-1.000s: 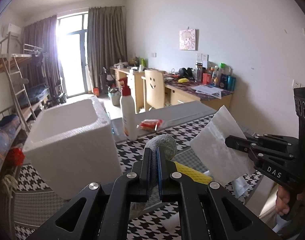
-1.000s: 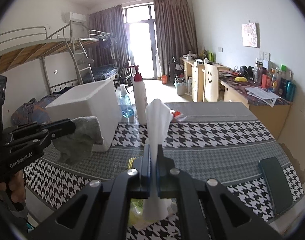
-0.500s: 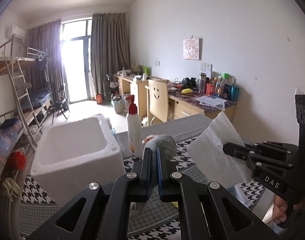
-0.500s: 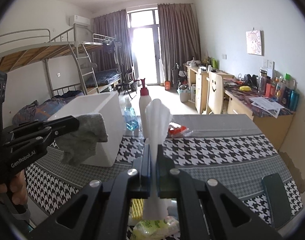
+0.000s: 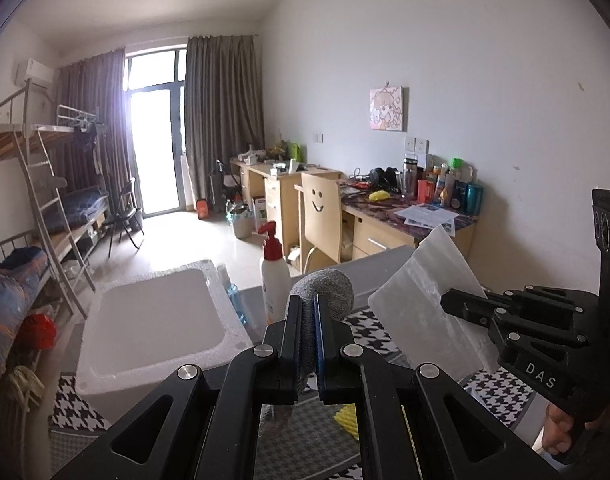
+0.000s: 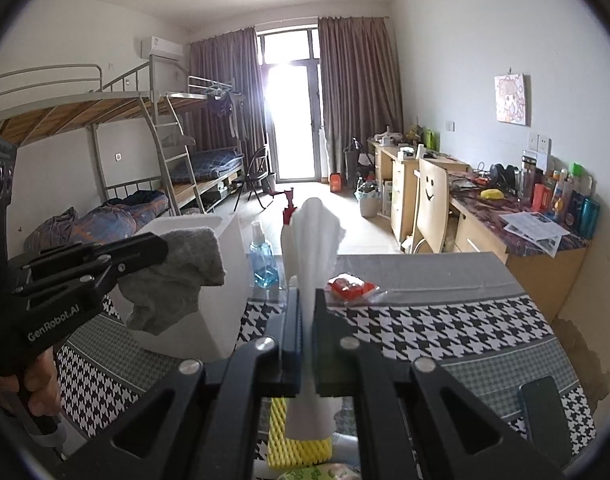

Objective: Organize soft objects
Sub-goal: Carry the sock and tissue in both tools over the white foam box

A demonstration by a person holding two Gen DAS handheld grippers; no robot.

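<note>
My left gripper [image 5: 309, 320] is shut on a grey cloth [image 5: 327, 290] that bulges above its fingers. From the right wrist view the same cloth [image 6: 177, 280] droops from the left gripper [image 6: 161, 246], in front of the white foam box [image 6: 221, 300]. My right gripper [image 6: 307, 308] is shut on a white sheet [image 6: 313, 240] that stands up between its fingers. In the left wrist view this sheet [image 5: 421, 292] looks flat and stiff in the right gripper [image 5: 445, 304]. Both hang above the houndstooth table [image 6: 445, 320]. The open foam box [image 5: 105, 292] is left of both.
A pump bottle [image 5: 275, 276] and a blue bottle [image 6: 263, 256] stand beside the box. A red packet [image 6: 351, 286] lies mid-table, a dark phone [image 6: 545, 412] near the right edge, a yellow foam net [image 6: 297, 440] below my right gripper. Desks and bunk beds line the room.
Both grippers have risen with the grey cloth and the white sheet still held. The table and the box sit lower in both views.
</note>
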